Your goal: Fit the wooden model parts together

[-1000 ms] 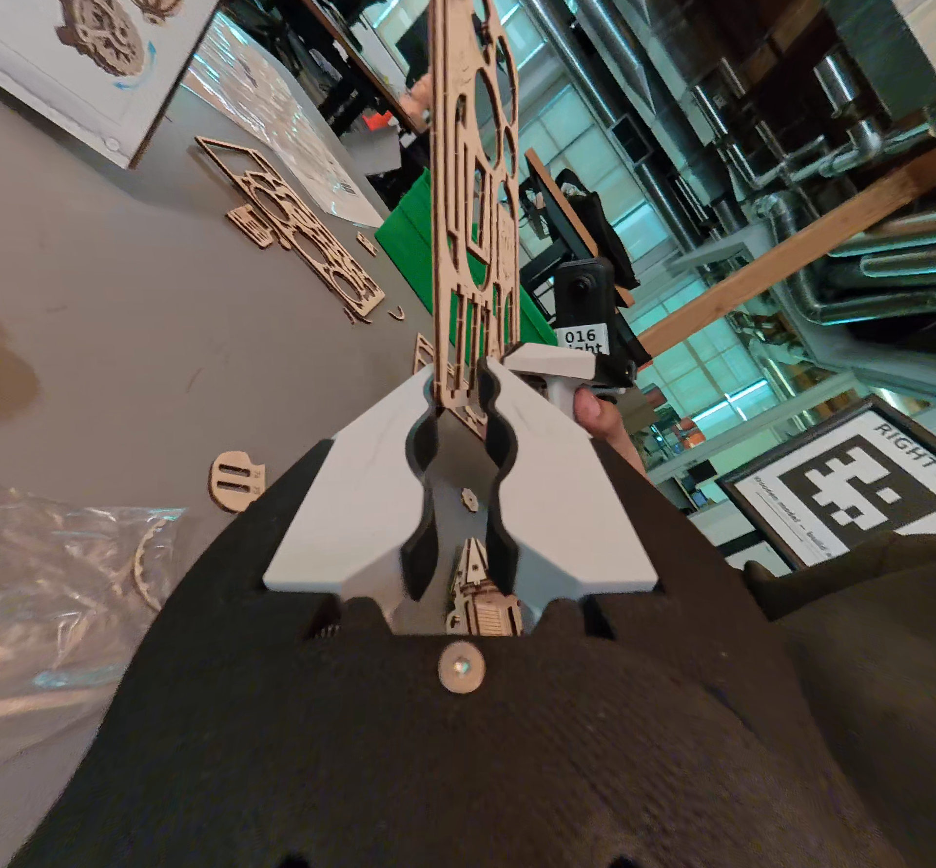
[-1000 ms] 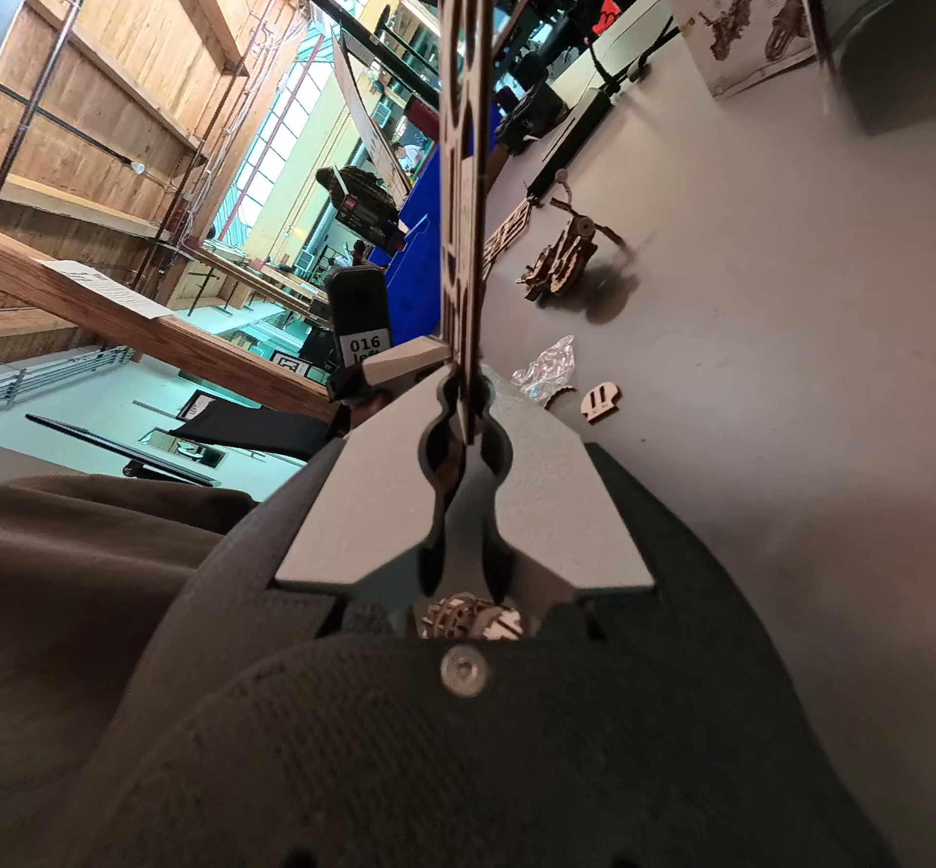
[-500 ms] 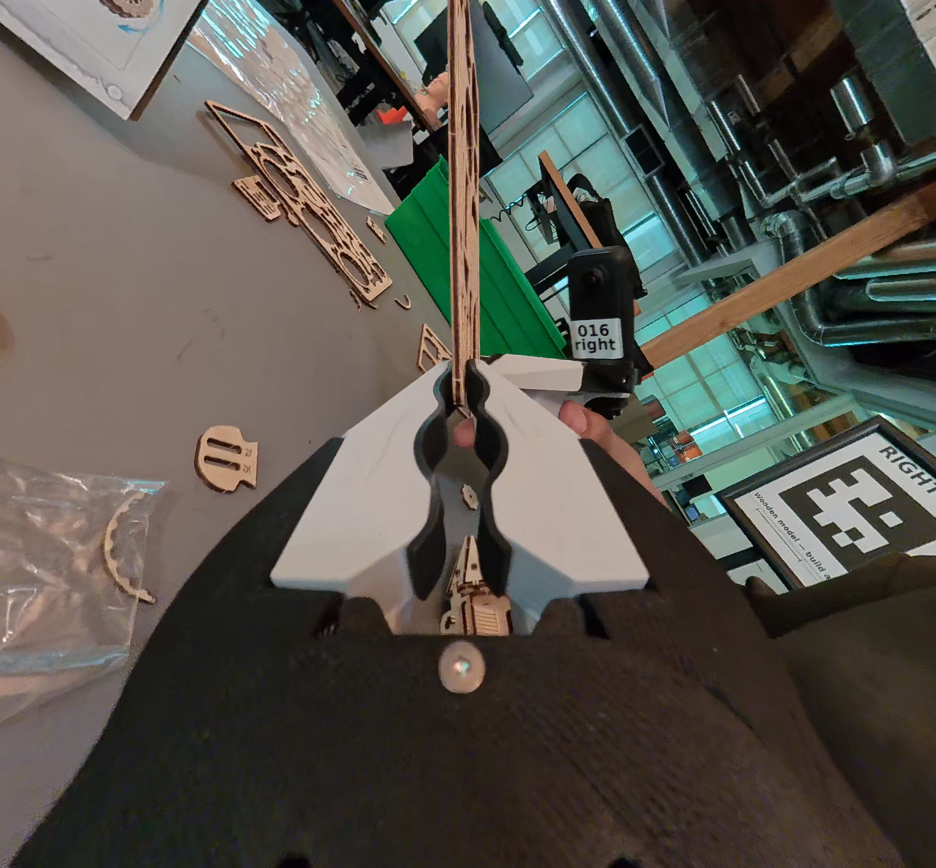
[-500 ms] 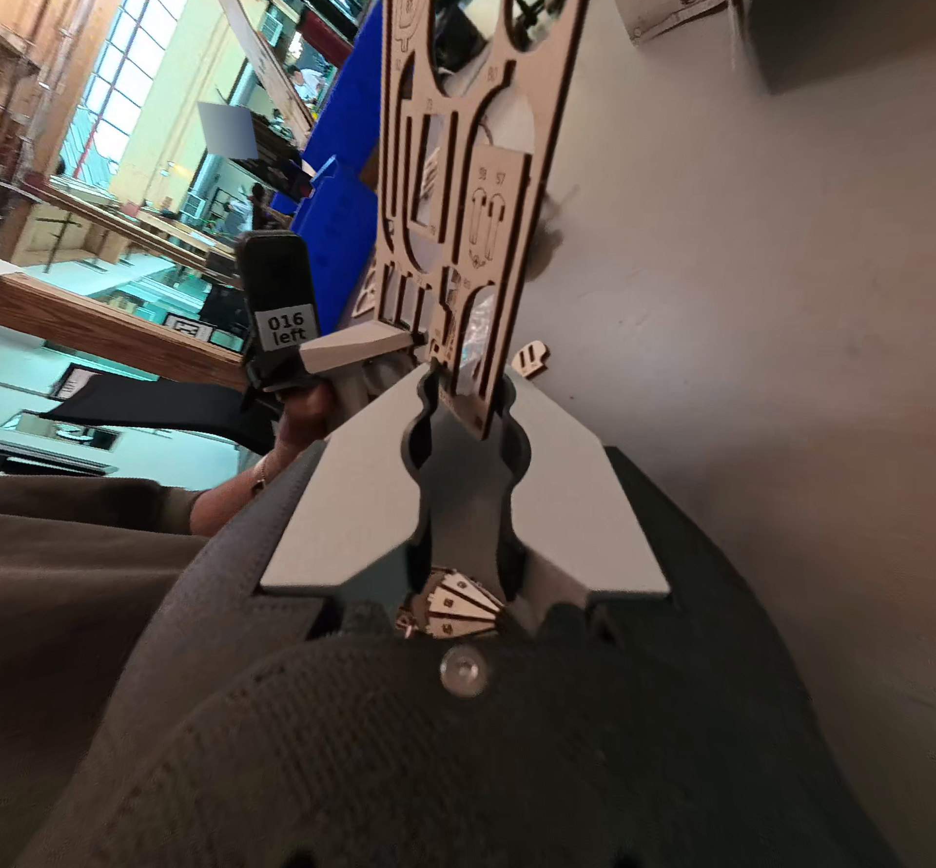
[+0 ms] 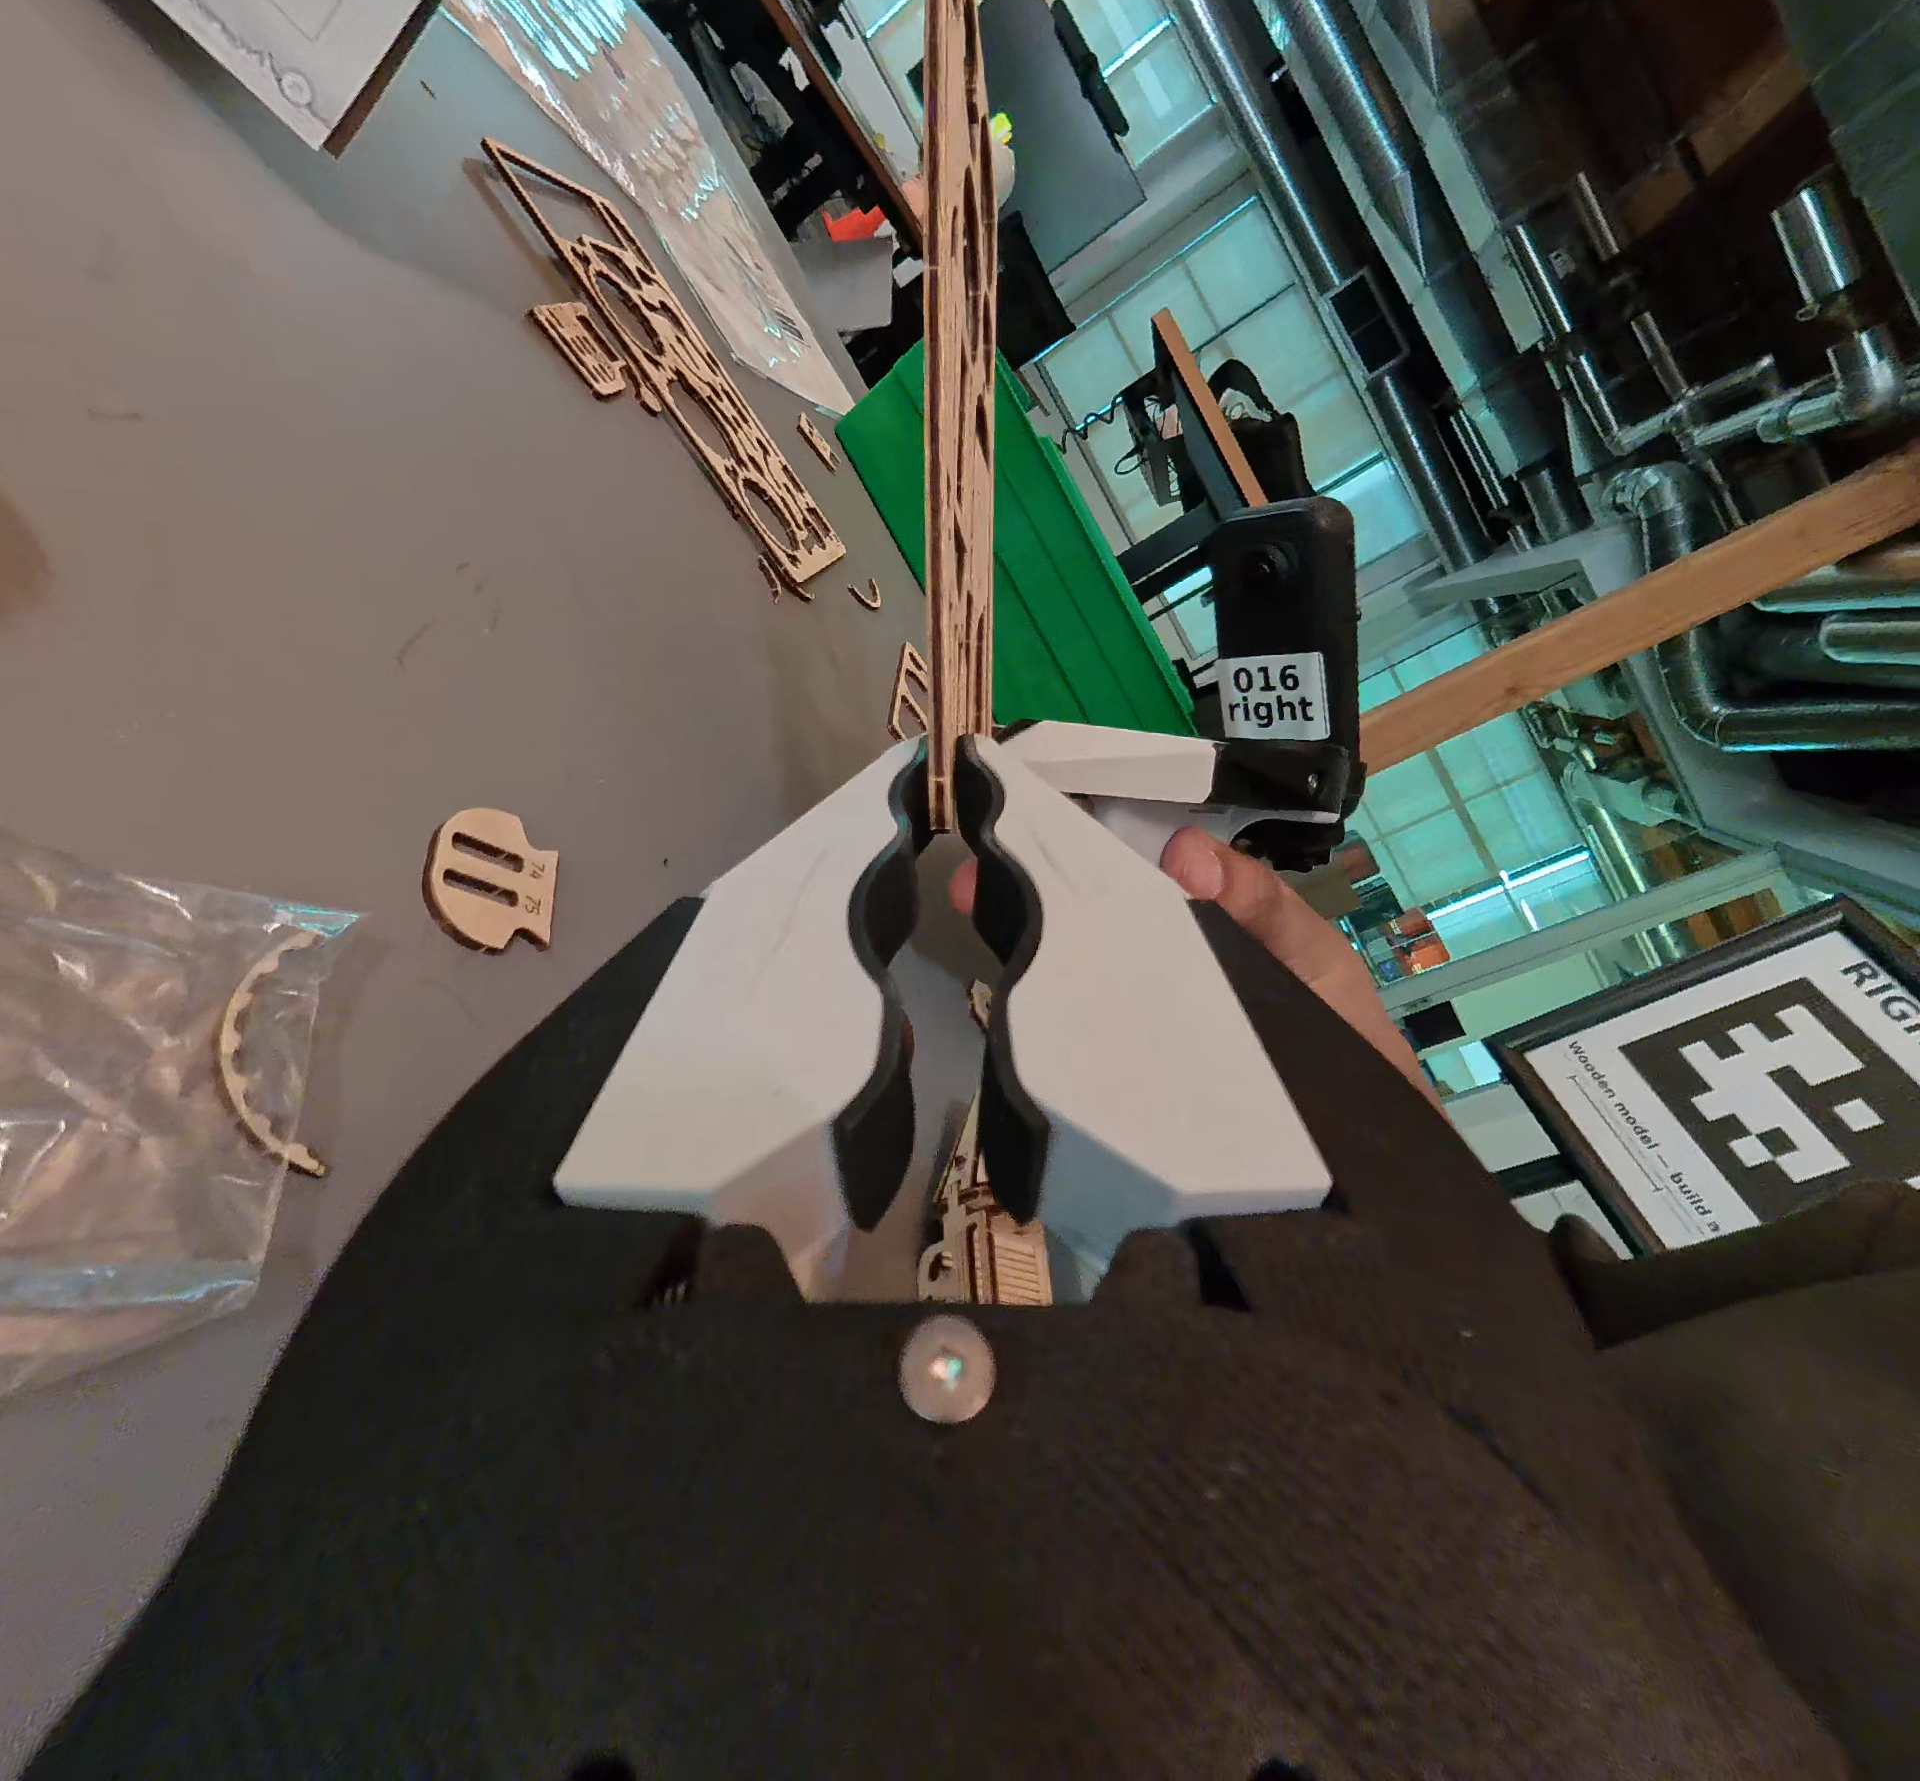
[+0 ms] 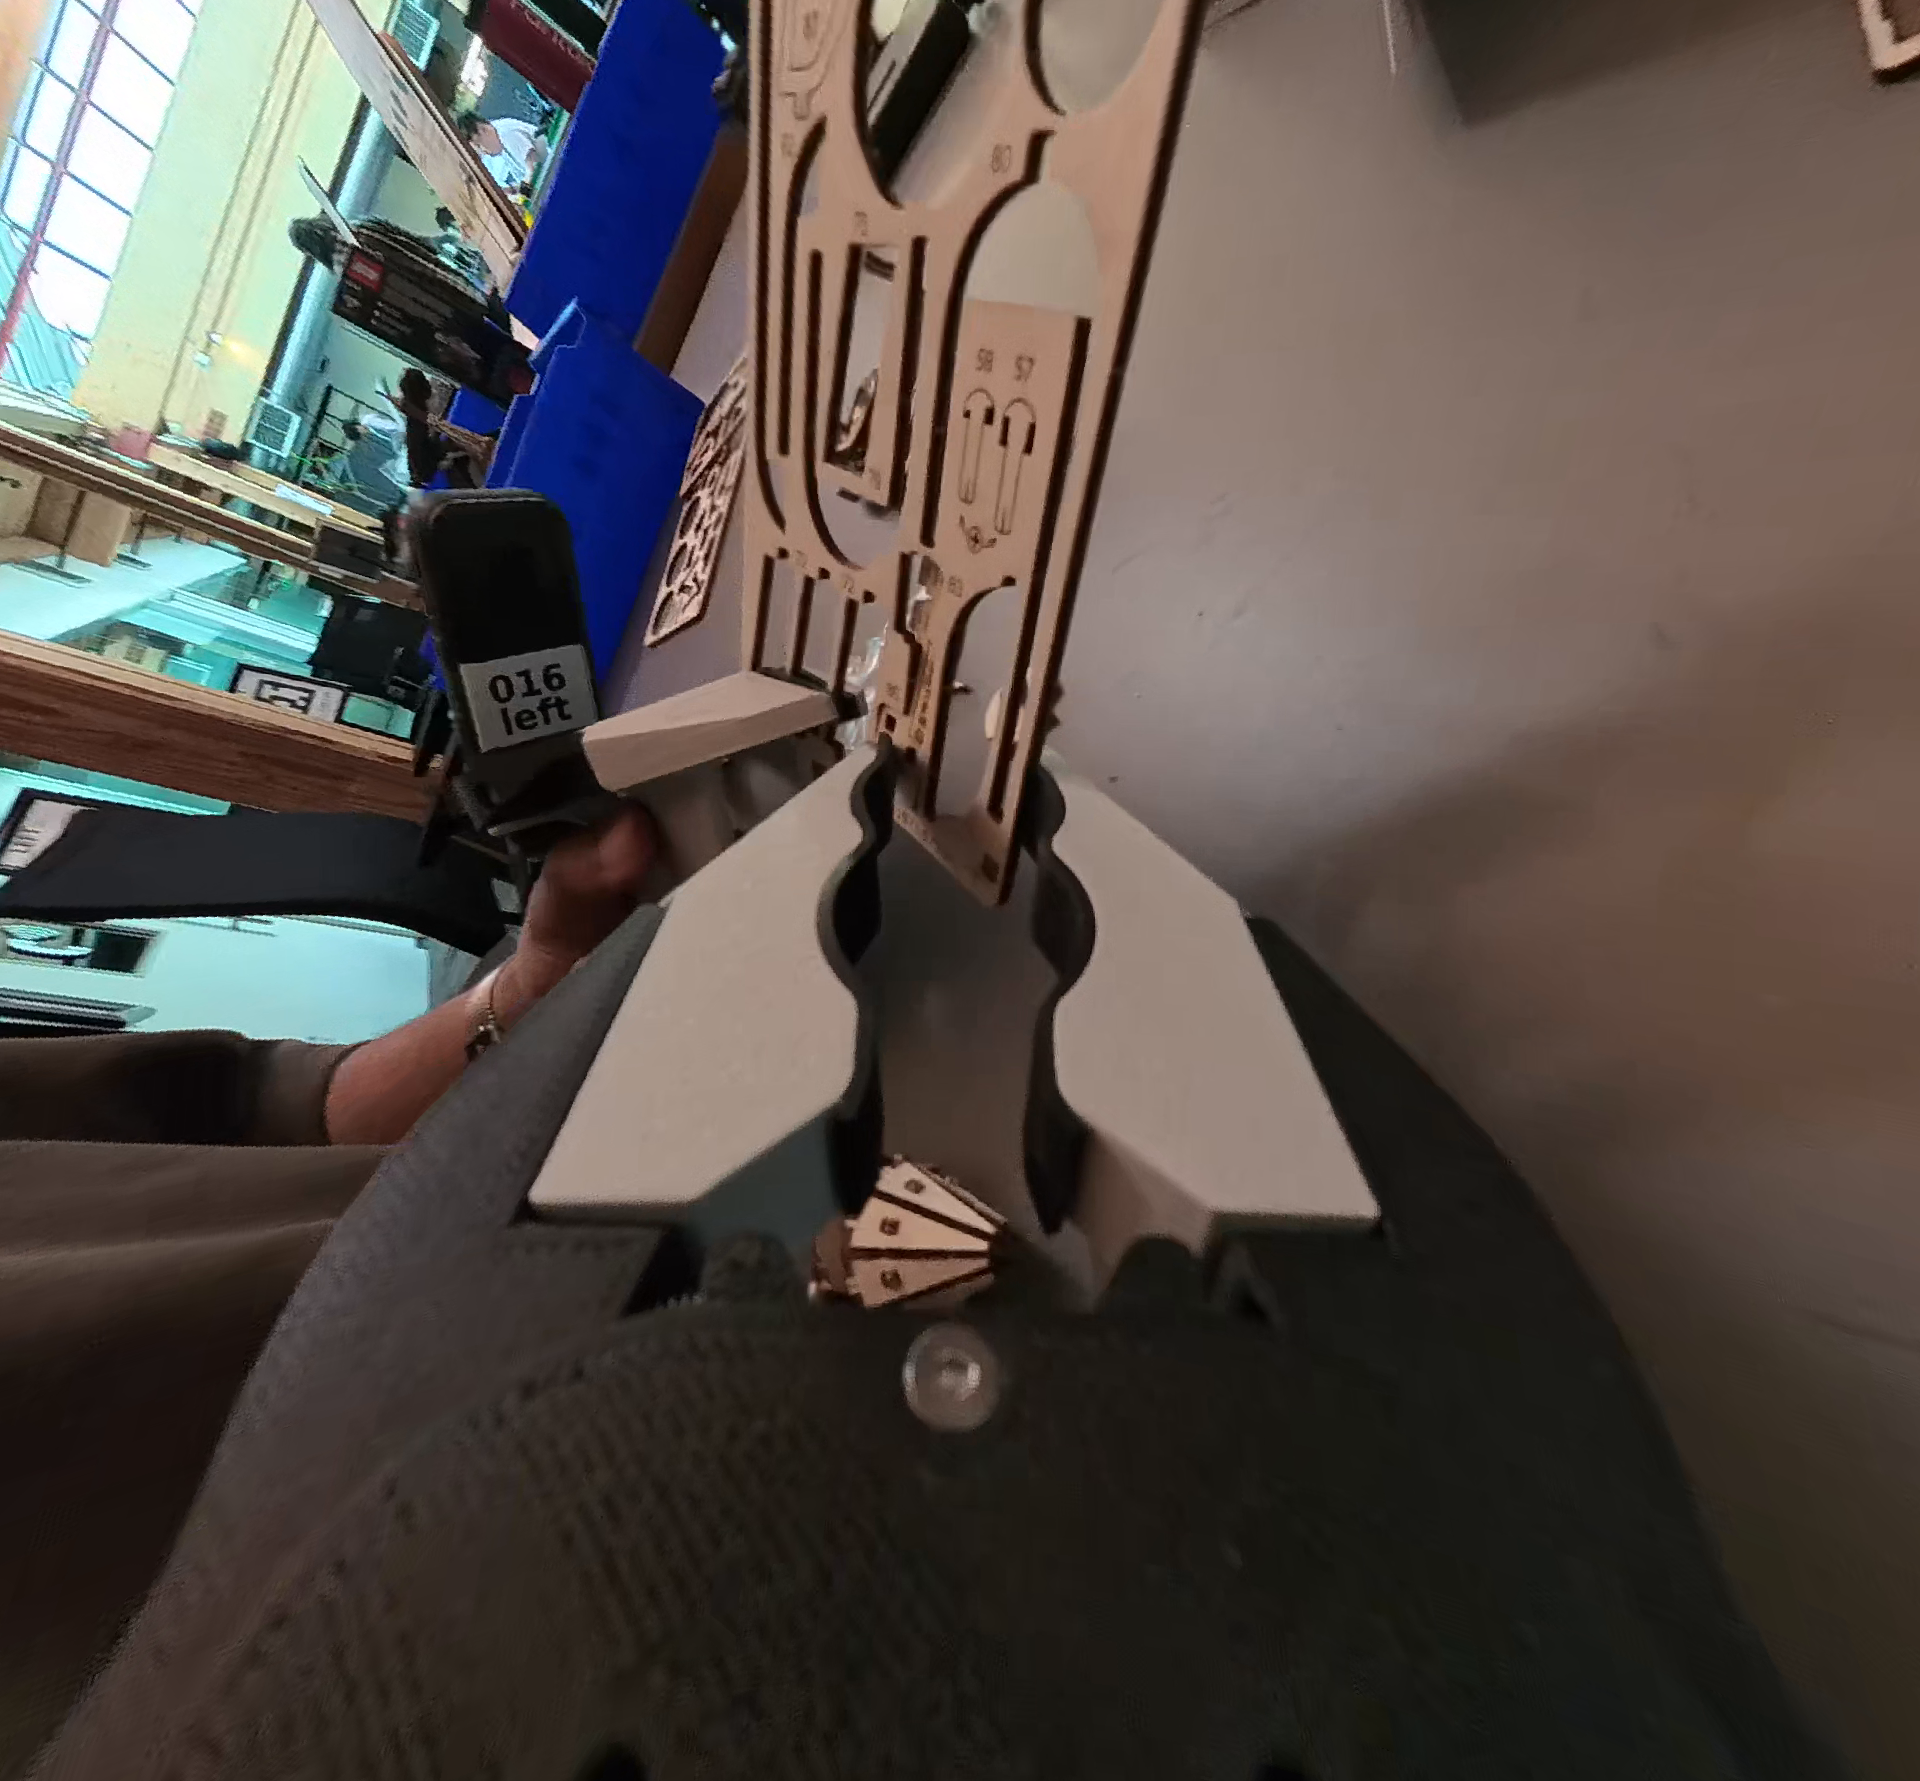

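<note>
- Our left tongs [image 5: 948, 775] are clamped on the bottom edge of a wooden sheet [image 5: 958, 329], seen edge-on and upright above the grey table [image 5: 260, 505].
- Our right tongs [image 6: 961, 796] stand apart, the sheet's [image 6: 966, 277] lower corner between the tips, its face tilted across the gap.
- On the table lie another cut sheet [image 5: 675, 381], a small slotted piece [image 5: 488, 879] and a clear bag [image 5: 135, 1087].

Pale tan wooden sheet [image 6: 966, 297] with dark burnt cut lines, left tongs [image 5: 943, 775] light grey with black wavy pads, dull grey desk [image 5: 260, 505], bright green bin [image 5: 1029, 578], blue boxes [image 6: 613, 204], black-and-white checker-patterned sign [image 5: 1756, 1087], clear plastic bag [image 5: 114, 1087]
</note>
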Motion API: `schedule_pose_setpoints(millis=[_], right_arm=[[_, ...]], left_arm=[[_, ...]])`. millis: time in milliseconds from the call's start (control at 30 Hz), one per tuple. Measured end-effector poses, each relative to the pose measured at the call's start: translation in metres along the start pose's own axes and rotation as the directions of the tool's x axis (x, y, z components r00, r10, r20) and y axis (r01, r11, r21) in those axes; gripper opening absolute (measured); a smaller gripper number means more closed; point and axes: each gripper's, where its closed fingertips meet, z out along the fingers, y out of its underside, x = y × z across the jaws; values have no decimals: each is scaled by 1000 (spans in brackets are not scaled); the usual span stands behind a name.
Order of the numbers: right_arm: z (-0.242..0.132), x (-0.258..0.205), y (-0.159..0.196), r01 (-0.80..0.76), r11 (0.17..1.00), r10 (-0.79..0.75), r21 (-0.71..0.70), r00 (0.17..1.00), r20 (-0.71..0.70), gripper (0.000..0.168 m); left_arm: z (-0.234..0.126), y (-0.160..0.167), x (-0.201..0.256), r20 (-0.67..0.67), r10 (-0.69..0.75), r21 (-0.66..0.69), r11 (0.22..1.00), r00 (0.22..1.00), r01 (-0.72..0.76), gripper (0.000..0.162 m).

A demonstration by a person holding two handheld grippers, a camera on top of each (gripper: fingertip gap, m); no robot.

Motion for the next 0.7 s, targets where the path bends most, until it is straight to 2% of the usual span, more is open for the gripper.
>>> schedule_pose_setpoints(millis=[133, 200, 267, 333, 500, 567, 600, 667, 700], right_arm=[[2, 11, 4, 96, 995, -99, -33, 989, -106, 23], [2, 12, 3, 137, 990, -141, -40, 979, -146, 24], [0, 4, -2, 99, 995, -99, -10, 991, -89, 22], [1, 4, -1, 82, 997, -83, -13, 994, -73, 24], [-4, -5, -5, 119, 993, -119, 5, 993, -15, 22], [-7, -12, -9, 106, 994, -107, 29, 993, 58, 17], [-10, -14, -11, 83, 996, -85, 34, 992, 92, 12], [-22, -18, -20, 27, 998, -35, 52, 986, 163, 1], [-31, -17, -25, 8, 998, -19, 60, 984, 178, 0]], left_arm=[[2, 5, 2, -10, 1, -22, 1000, 1000, -1, 2], [3, 5, 2, 24, 68, -21, 998, 997, -67, 2], [2, -2, 6, -18, 25, -19, 1000, 1000, -25, 1], [1, -1, 8, -11, 65, -26, 998, 998, -65, 1], [0, -4, 14, -53, 23, -20, 1000, 998, -24, 1], [-2, -6, 16, -66, 28, -8, 1000, 997, -28, 2], [-2, -6, 16, -64, 28, -13, 999, 998, -29, 6], [-2, -6, 12, -51, 34, -17, 999, 998, -35, 29], [-3, -7, 10, -41, 41, -14, 999, 998, -42, 31]])
